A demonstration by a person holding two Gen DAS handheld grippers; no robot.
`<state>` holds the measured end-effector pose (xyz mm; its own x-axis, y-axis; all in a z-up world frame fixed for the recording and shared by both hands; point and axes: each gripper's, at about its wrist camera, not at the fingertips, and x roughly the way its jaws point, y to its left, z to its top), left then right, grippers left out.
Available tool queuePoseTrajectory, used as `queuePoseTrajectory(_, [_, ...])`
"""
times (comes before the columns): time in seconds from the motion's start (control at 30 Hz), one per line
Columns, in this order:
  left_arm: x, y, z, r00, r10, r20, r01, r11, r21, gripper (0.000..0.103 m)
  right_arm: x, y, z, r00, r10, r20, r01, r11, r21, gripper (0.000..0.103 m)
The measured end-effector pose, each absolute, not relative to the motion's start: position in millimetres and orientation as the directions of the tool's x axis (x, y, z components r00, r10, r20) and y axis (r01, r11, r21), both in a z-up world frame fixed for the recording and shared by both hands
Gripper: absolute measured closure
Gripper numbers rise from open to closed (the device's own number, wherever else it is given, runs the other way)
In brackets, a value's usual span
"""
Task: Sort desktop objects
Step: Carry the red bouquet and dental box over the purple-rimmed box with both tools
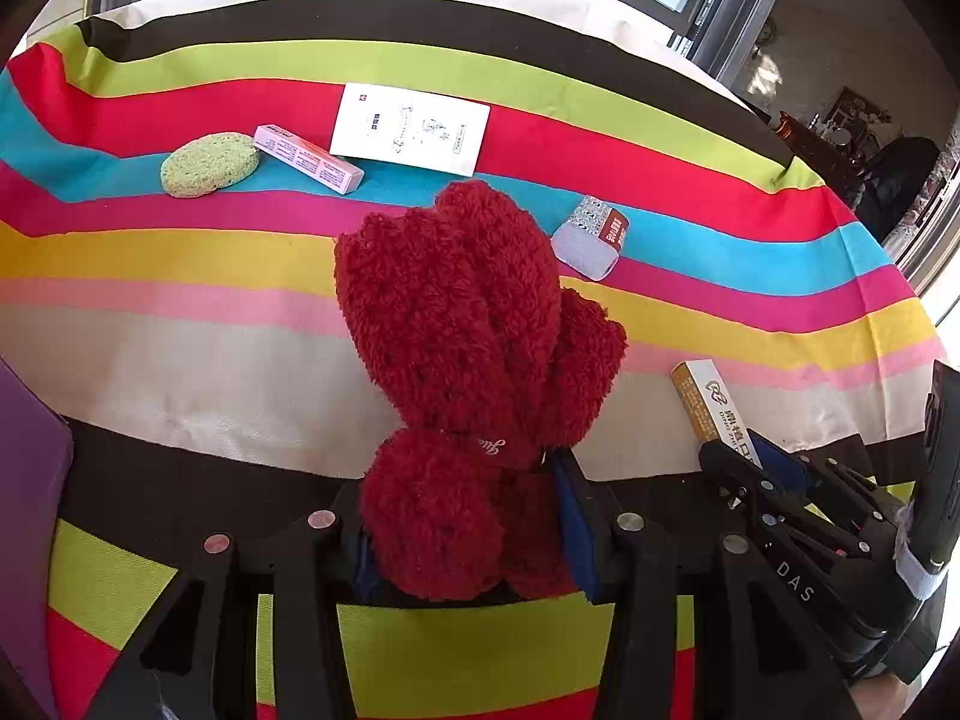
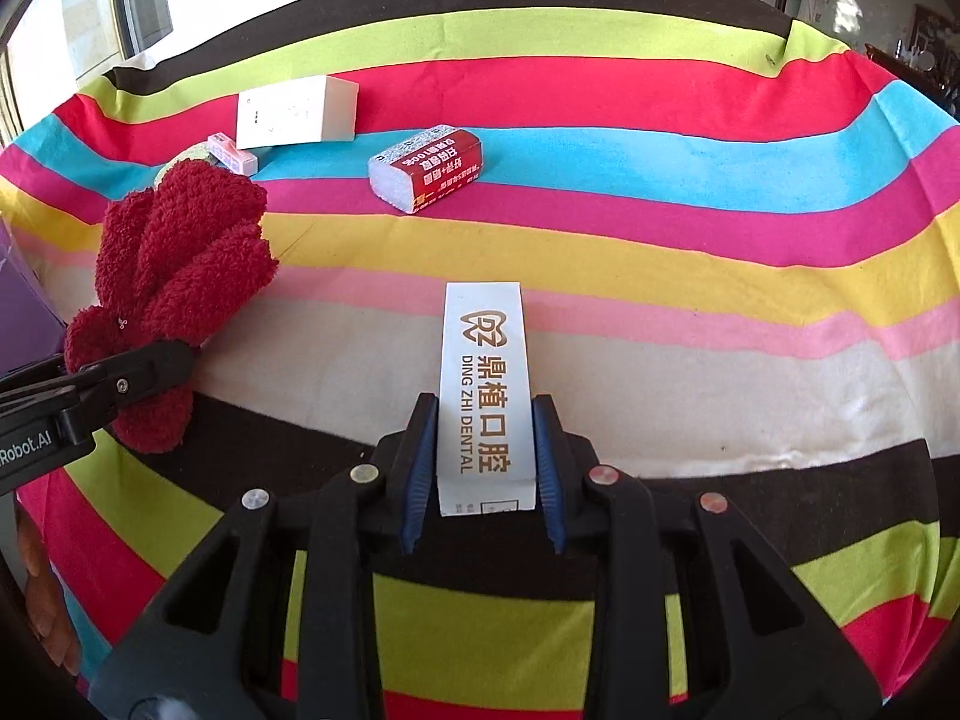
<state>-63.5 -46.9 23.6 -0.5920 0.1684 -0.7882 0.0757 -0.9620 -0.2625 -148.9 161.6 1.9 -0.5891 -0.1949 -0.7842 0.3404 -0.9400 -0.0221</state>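
My left gripper (image 1: 471,516) is shut on the lower end of a red fluffy sock bundle (image 1: 468,324), which sticks up and forward from the jaws above the striped tablecloth (image 1: 180,276). In the right wrist view the same bundle (image 2: 180,252) shows at the left, clamped in the left gripper (image 2: 129,381). My right gripper (image 2: 483,468) is shut on a long white dental box (image 2: 483,360) with gold lettering, its blue pads (image 2: 420,468) pressed on both sides. That box (image 1: 708,402) and the right gripper (image 1: 774,480) also appear at the right of the left wrist view.
On the far stripes lie a green oval sponge (image 1: 210,164), a slim pink box (image 1: 309,158), a flat white box (image 1: 411,128) and a tissue pack (image 1: 591,237) with a red label (image 2: 429,168). A purple object (image 1: 30,480) stands at the left edge.
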Motion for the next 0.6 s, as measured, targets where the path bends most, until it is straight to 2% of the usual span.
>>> queuePoseTrajectory(0.23, [-54,-42,16,-0.579,0.195,-0.792,0.013,-0.969,-0.248,0.055,-97,173,4,-0.585,-0.208,-0.784,0.288,-0.957,0.039,0.069])
queuePoseTrajectory(0.6, [2,-38,16,-0.578,0.232,-0.782,-0.062,-0.969,-0.241,0.055,-39,171,10,-0.594,-0.196,-0.780,0.254,-0.966,0.049,0.069])
